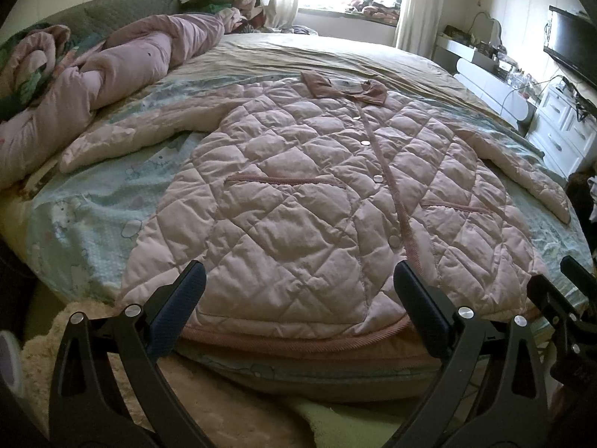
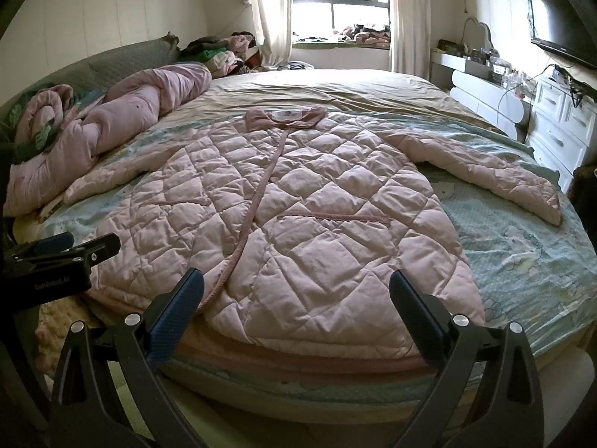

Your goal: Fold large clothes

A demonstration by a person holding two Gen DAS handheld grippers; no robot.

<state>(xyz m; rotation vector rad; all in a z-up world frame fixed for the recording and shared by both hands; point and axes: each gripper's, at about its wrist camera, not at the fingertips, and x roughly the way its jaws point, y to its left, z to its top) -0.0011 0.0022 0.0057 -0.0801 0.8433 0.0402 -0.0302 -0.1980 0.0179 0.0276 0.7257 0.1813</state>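
A large pink quilted coat (image 1: pixel 317 194) lies flat and buttoned on the bed, collar (image 1: pixel 343 87) far, hem near, both sleeves spread out to the sides. It also shows in the right wrist view (image 2: pixel 298 216). My left gripper (image 1: pixel 298 280) is open and empty just above the hem's left half. My right gripper (image 2: pixel 296 287) is open and empty above the hem's right half. The right gripper also shows at the right edge of the left wrist view (image 1: pixel 563 298), and the left gripper at the left edge of the right wrist view (image 2: pixel 59 257).
A rolled pink duvet (image 1: pixel 112 74) lies along the bed's left side. The bed sheet (image 2: pixel 522 246) is pale blue with cartoon prints. A white dresser (image 2: pixel 559 130) and a TV (image 2: pixel 559 26) stand at the right. A fluffy rug (image 1: pixel 56 343) lies on the floor.
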